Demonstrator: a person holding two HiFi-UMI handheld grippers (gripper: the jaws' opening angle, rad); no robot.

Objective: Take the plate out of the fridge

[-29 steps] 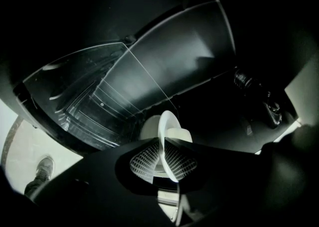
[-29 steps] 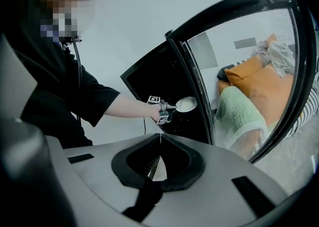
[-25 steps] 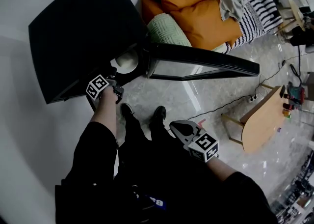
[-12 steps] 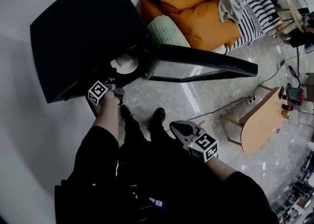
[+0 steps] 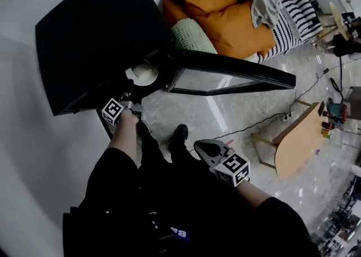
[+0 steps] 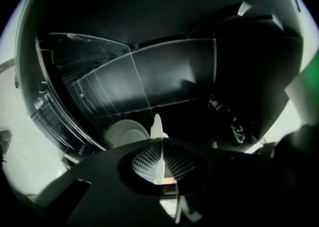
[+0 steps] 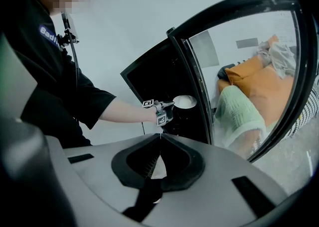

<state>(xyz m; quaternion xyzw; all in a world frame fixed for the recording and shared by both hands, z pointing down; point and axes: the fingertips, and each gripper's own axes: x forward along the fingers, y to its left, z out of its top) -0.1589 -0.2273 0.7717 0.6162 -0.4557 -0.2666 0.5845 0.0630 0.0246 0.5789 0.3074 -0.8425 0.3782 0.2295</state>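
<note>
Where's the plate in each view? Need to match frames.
Head view: plate upper left of centre, at the mouth of the fridge.
Left gripper view: centre, an edge-on white sliver pinched in the left claw.
Right gripper view: just above the middle, at that claw's tip.
Shared landmark: the open black fridge.

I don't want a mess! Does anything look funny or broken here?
Nothing looks spilled or broken. The fridge door stands wide open, and the left gripper pinches the plate by its rim.
</note>
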